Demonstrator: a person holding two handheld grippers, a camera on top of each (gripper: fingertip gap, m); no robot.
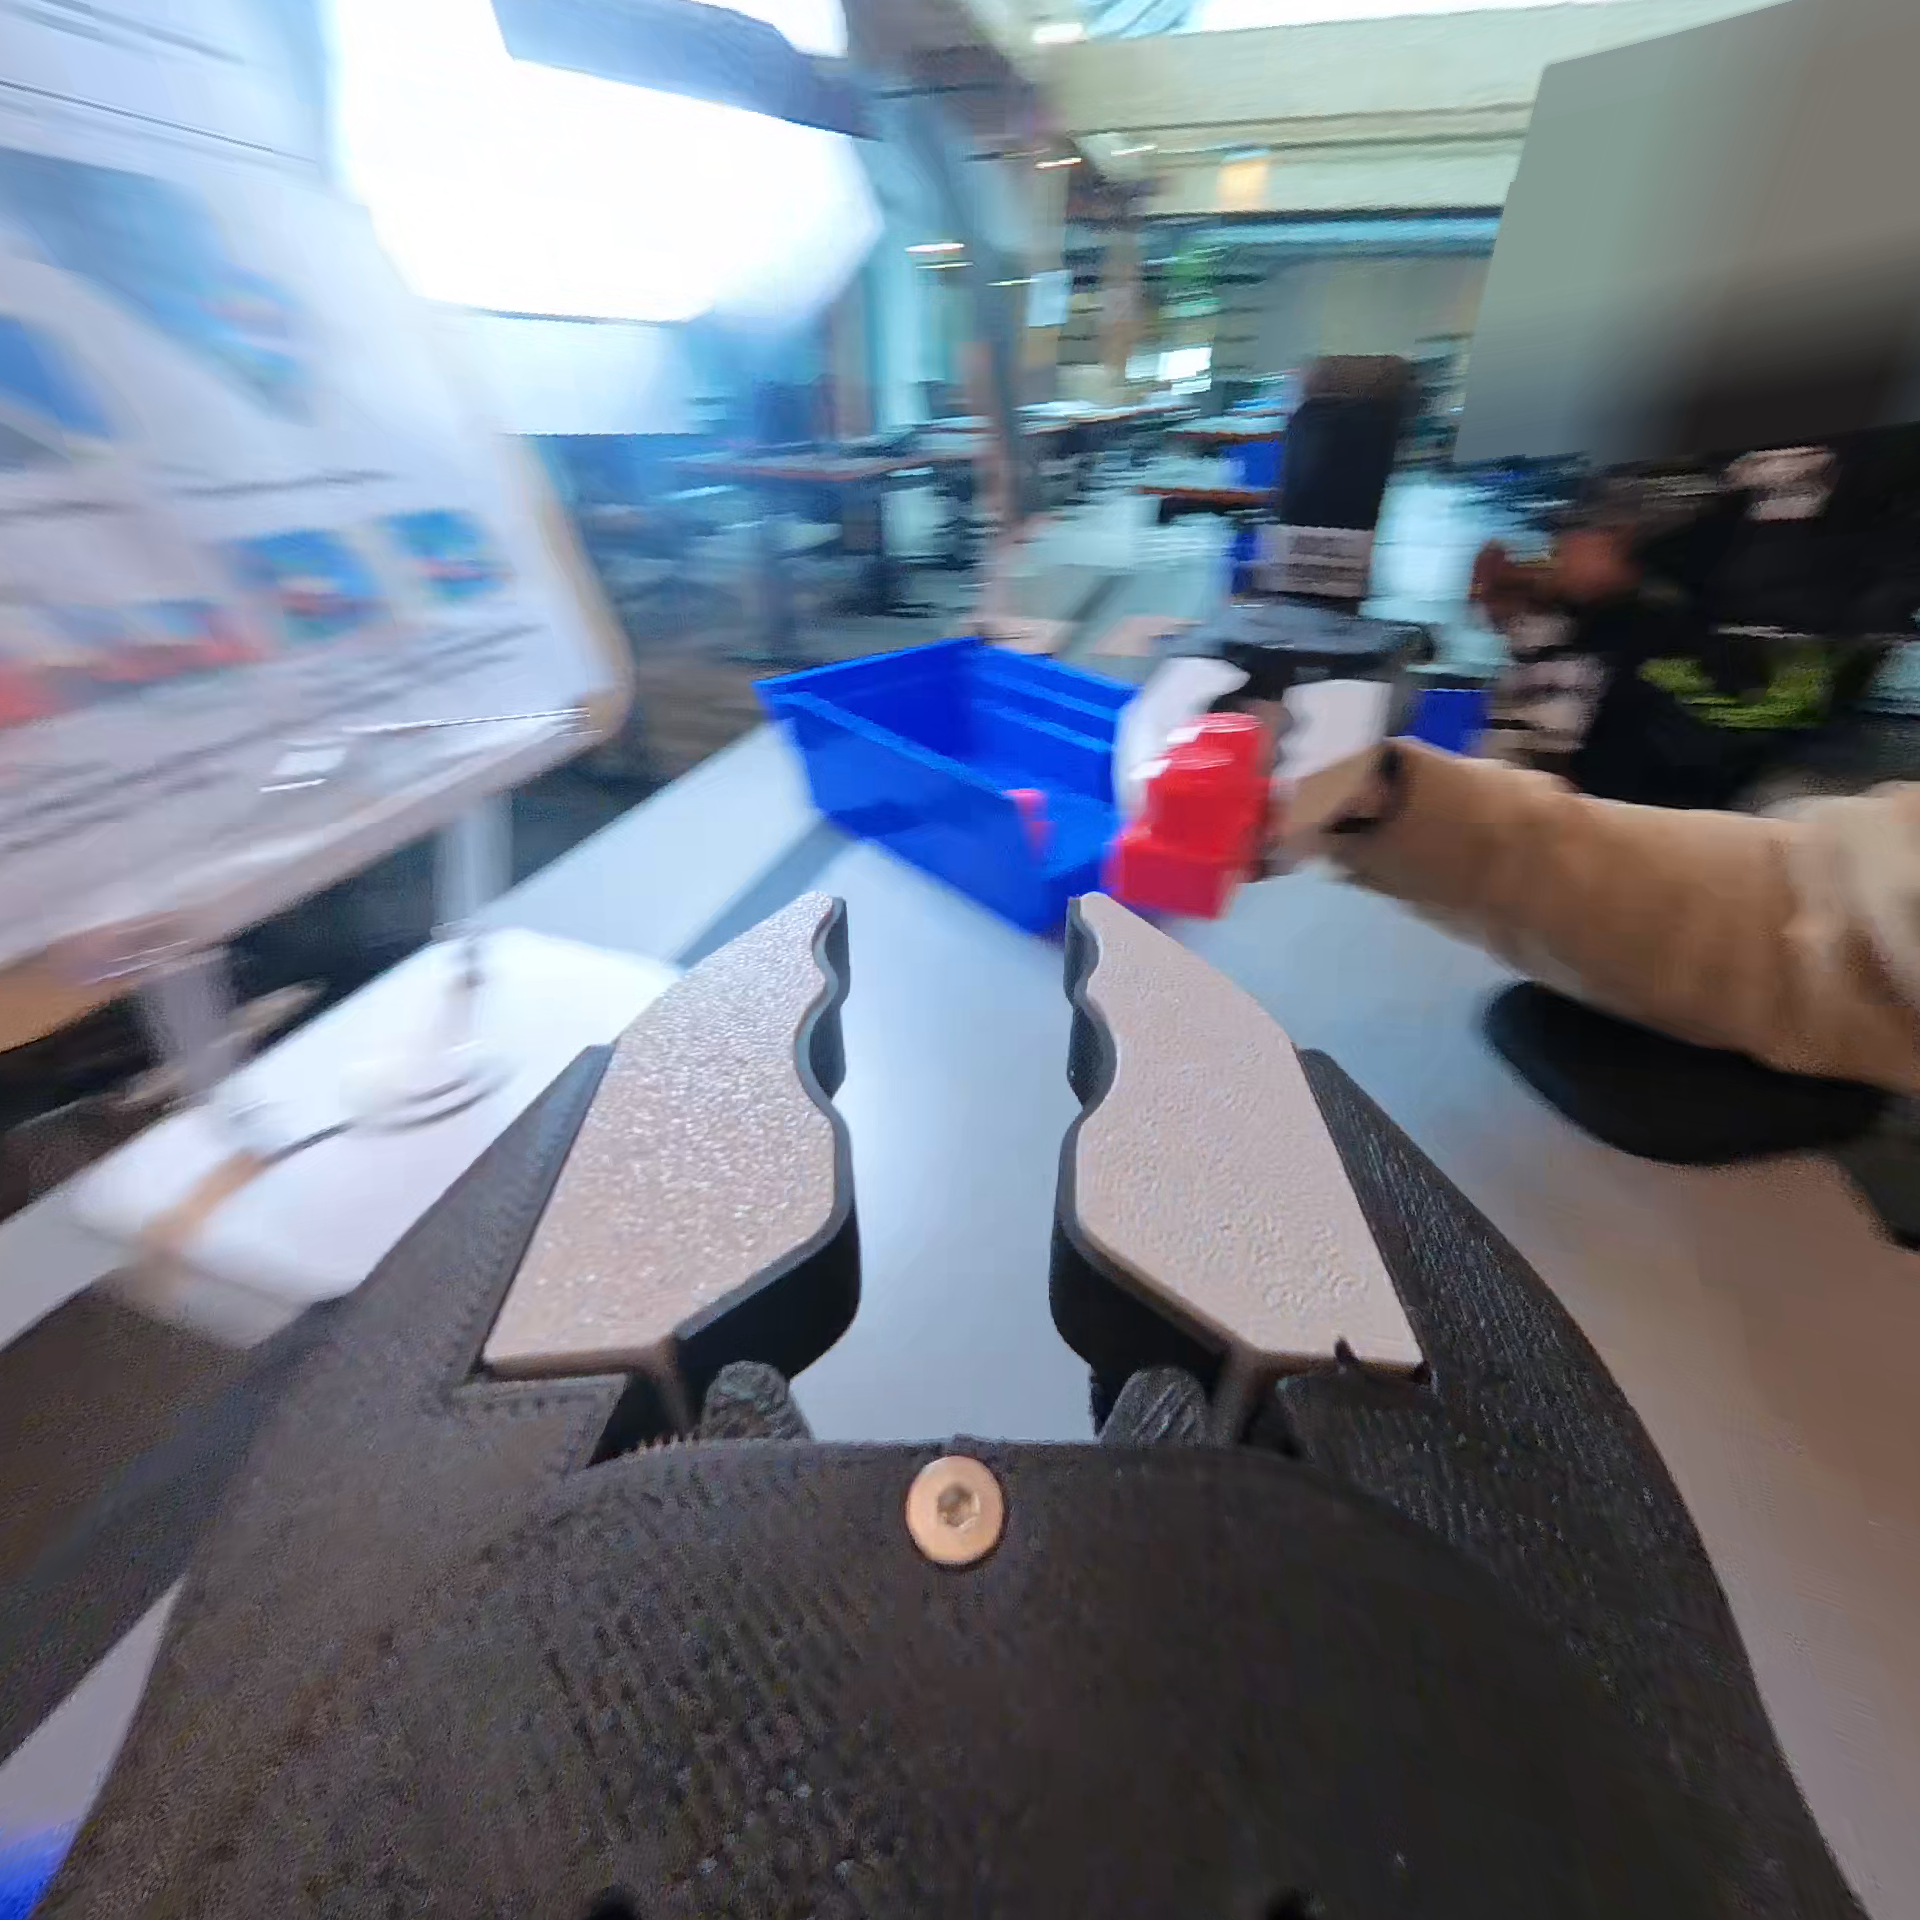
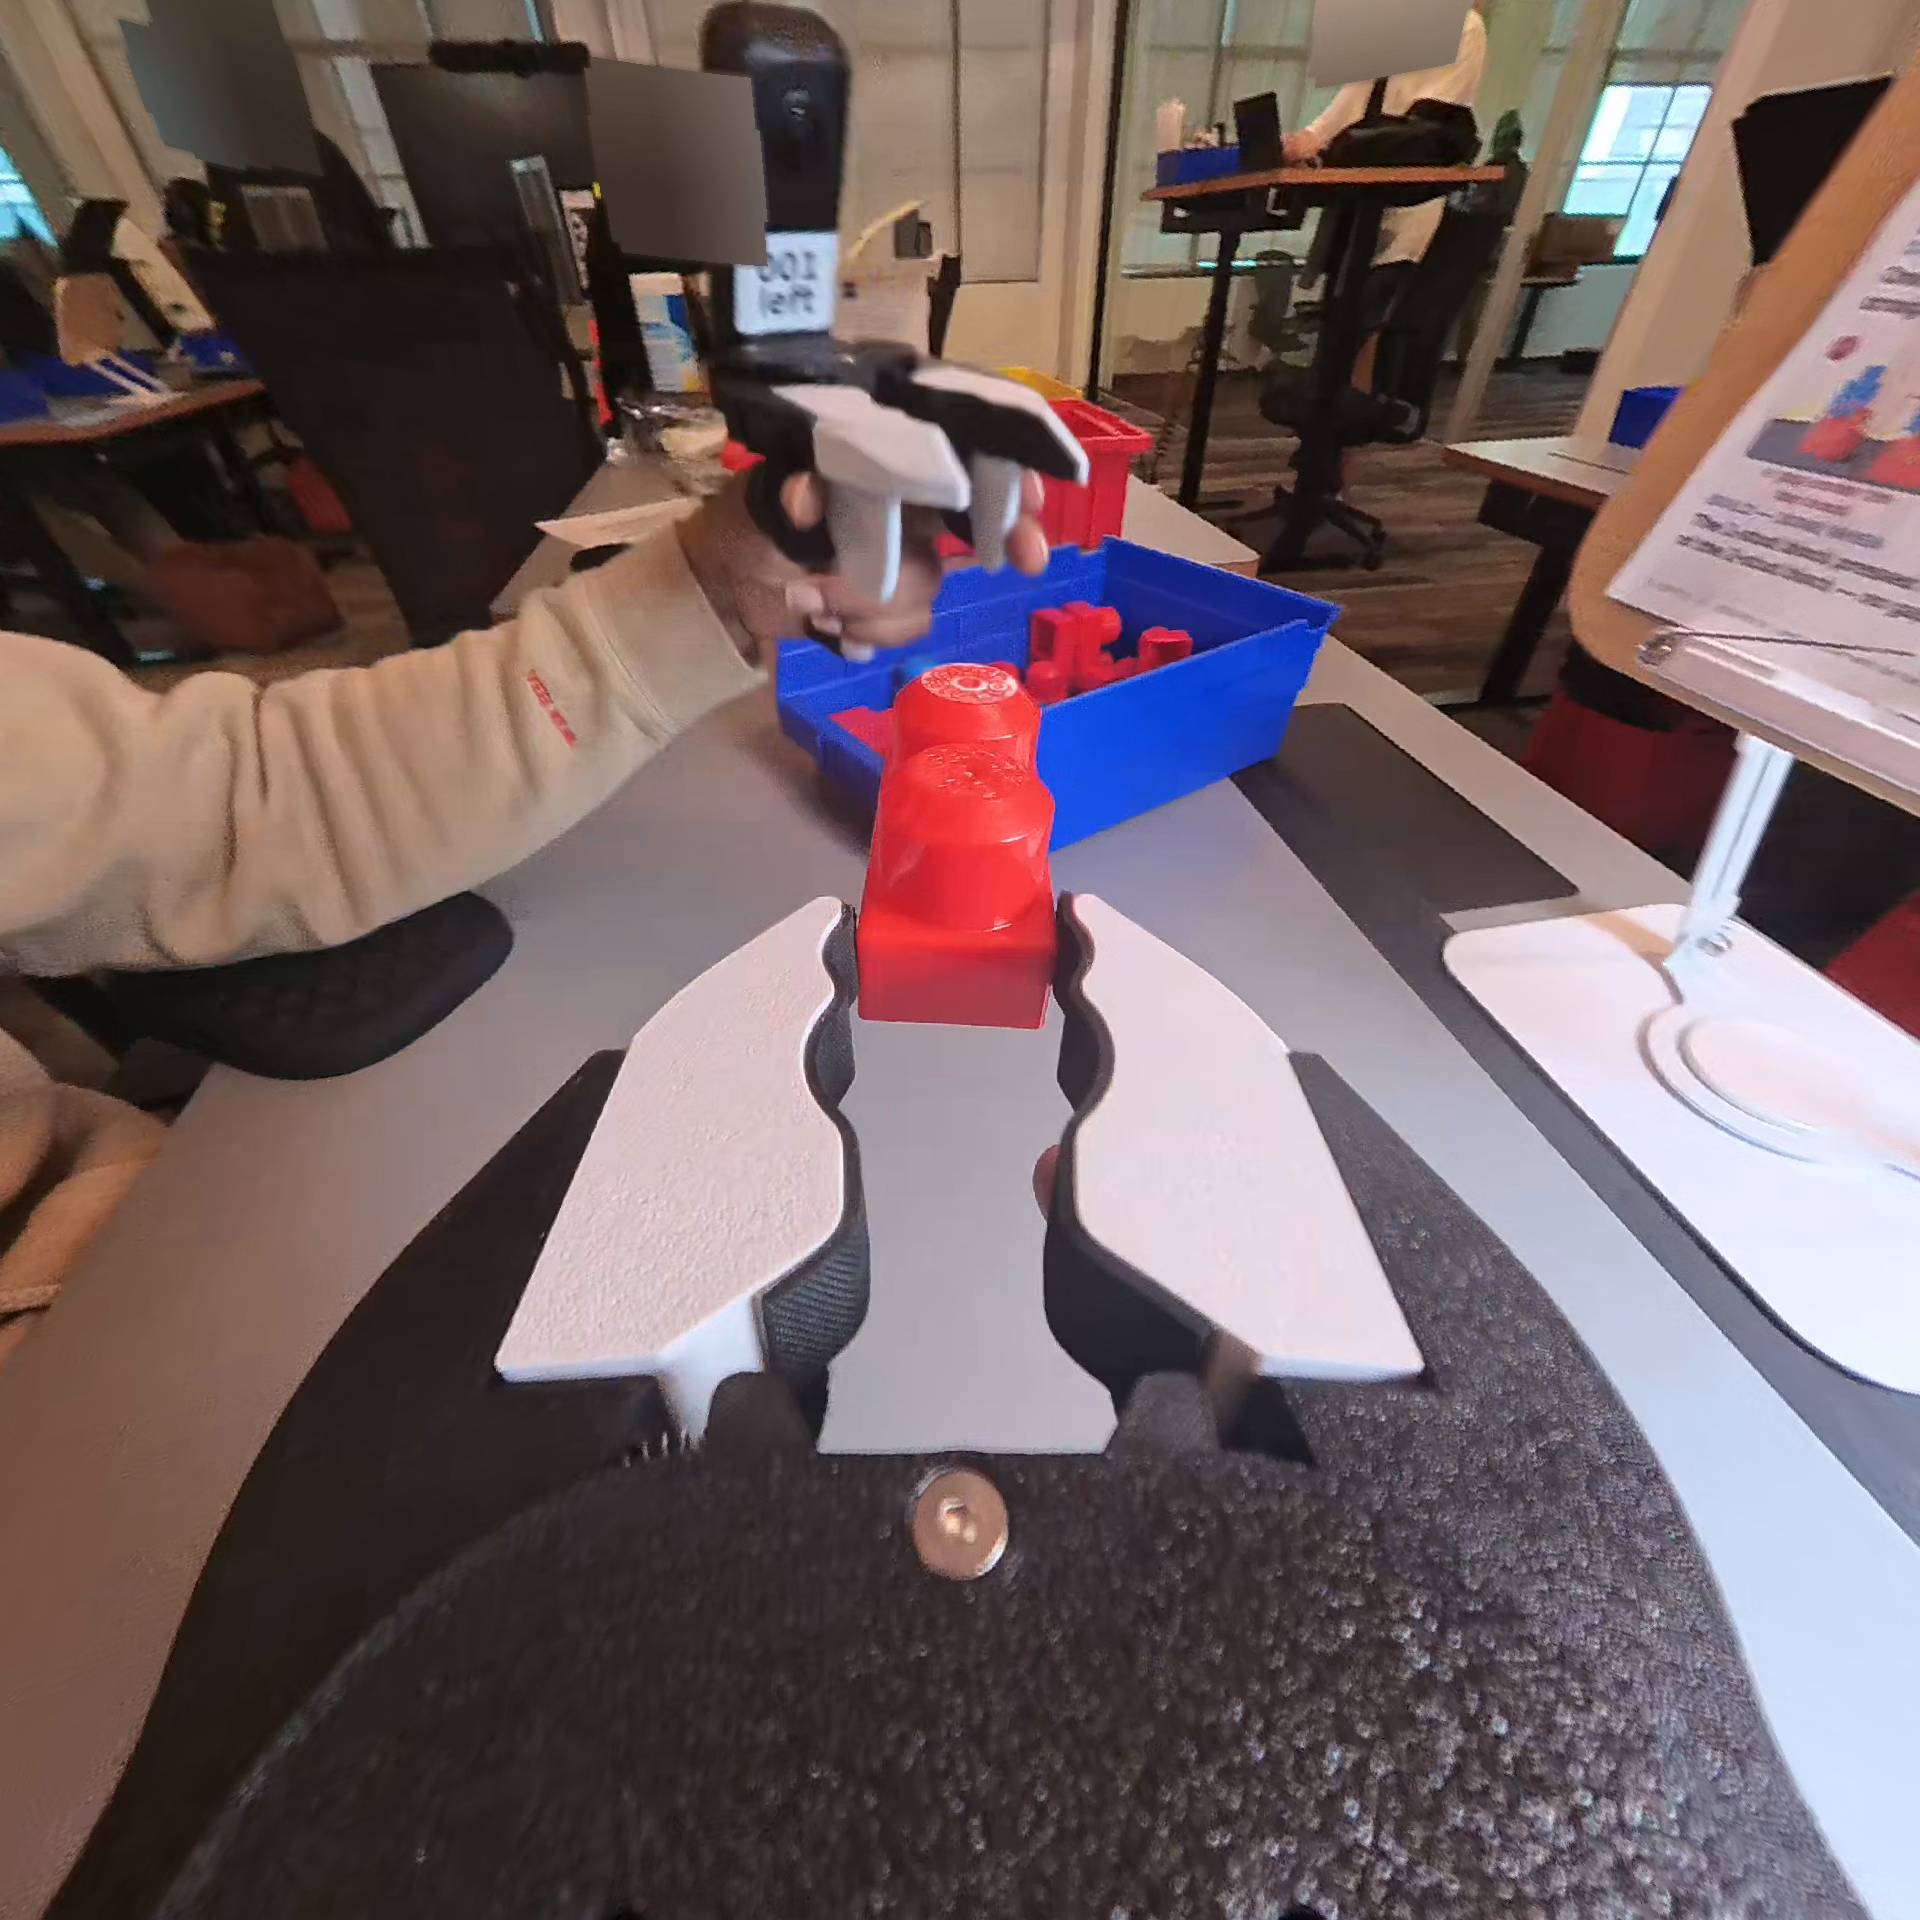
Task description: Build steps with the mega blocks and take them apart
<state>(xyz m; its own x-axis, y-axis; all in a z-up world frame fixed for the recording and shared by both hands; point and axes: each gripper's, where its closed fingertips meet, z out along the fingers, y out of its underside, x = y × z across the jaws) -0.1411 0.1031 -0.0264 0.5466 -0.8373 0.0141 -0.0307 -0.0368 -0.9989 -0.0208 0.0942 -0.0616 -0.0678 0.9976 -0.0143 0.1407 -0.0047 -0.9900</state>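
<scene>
My right gripper [image 2: 956, 920] is shut on a red mega block [image 2: 956, 935] with two studs and holds it above the grey table [image 2: 675, 883]. In the blurred left wrist view the red block [image 1: 1195, 821] looks like a stepped stack in the right gripper [image 1: 1257, 748]. A blue bin [image 2: 1174, 738] with several red blocks [image 2: 1091, 644] stands just behind it, and also shows in the left wrist view [image 1: 935, 758]. My left gripper [image 1: 956, 914] is open and empty. In the right wrist view the left gripper [image 2: 925, 561] hangs above the bin's near left corner.
A white stand base [image 2: 1662, 1049] carries a tilted instruction sheet [image 2: 1787, 499] at the right. A dark mat [image 2: 1403, 831] lies beside the bin. A black pad [image 2: 312, 987] lies under the sleeved arm [image 2: 312, 769]. A red bin [image 2: 1091, 457] stands farther back. My right fingertips sit around 12 cm from my left ones.
</scene>
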